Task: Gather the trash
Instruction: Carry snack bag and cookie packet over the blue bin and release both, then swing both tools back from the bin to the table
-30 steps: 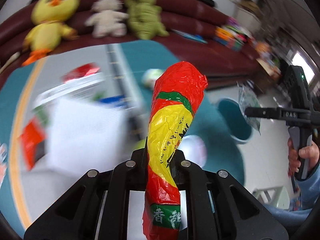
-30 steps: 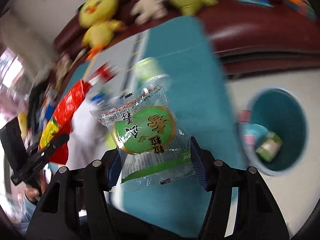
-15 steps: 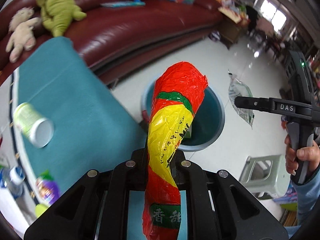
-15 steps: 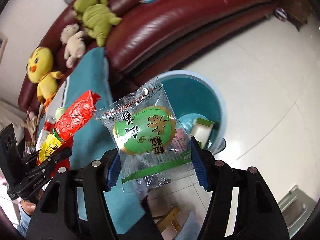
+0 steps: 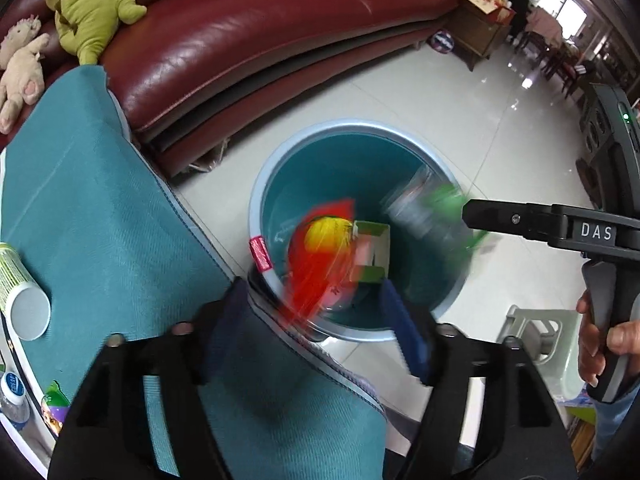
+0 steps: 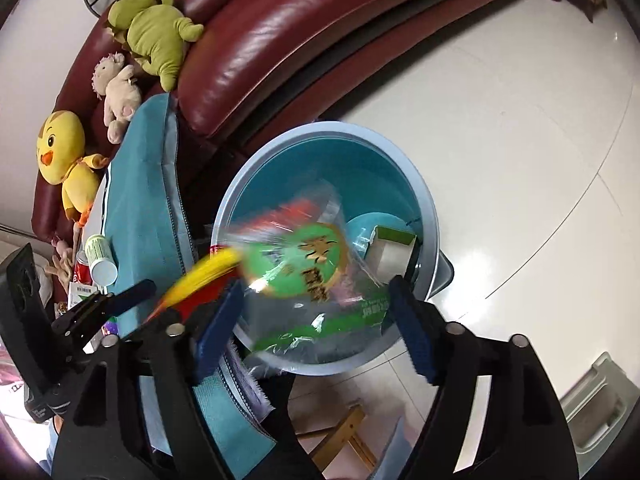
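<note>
Left gripper [image 5: 316, 328] is seen spread wide, nothing held — the red-yellow wrapper [image 5: 320, 256] blurred over the bin [image 5: 256, 200]. Right gripper [image 6: 316, 328] likewise released; green-label packet [image 6: 304, 276] blurred between its fingers, above the bin.

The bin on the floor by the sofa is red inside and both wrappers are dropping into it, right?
Not quite. The bin is teal inside with a pale blue rim, as the left wrist view shows. The rest holds: it stands on the floor by the sofa, and the red and yellow wrapper and the green and clear wrapper show blurred over its opening.
</note>
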Tool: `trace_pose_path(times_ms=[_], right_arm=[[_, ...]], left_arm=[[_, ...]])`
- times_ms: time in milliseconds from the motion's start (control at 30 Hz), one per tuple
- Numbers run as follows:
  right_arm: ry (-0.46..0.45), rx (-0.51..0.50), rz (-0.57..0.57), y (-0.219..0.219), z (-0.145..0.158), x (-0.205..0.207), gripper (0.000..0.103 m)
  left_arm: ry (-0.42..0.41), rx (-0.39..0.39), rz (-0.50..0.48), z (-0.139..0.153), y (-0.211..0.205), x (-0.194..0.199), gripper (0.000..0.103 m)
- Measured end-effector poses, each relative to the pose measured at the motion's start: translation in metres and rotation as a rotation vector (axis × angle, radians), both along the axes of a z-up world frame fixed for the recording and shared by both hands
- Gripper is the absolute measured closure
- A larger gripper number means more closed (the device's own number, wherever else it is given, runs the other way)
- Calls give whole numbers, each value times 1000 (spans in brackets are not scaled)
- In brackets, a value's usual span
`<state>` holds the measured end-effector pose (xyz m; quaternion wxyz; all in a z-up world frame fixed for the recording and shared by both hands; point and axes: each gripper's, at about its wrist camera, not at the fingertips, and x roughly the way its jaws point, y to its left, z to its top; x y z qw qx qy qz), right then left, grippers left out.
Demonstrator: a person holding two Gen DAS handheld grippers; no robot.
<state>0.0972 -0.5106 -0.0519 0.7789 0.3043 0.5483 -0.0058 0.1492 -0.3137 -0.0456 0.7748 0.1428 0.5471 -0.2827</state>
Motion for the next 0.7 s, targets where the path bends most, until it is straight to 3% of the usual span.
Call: trace_pose_path(times_ms=[267,700], right_arm=[[19,-4,-22,-2,0,-1,25],[61,-46,-6,18,12,-6,20]], left_arm=[[2,-10,30,4,15,2,16],[-16,-45,60,18,52,-14,12]])
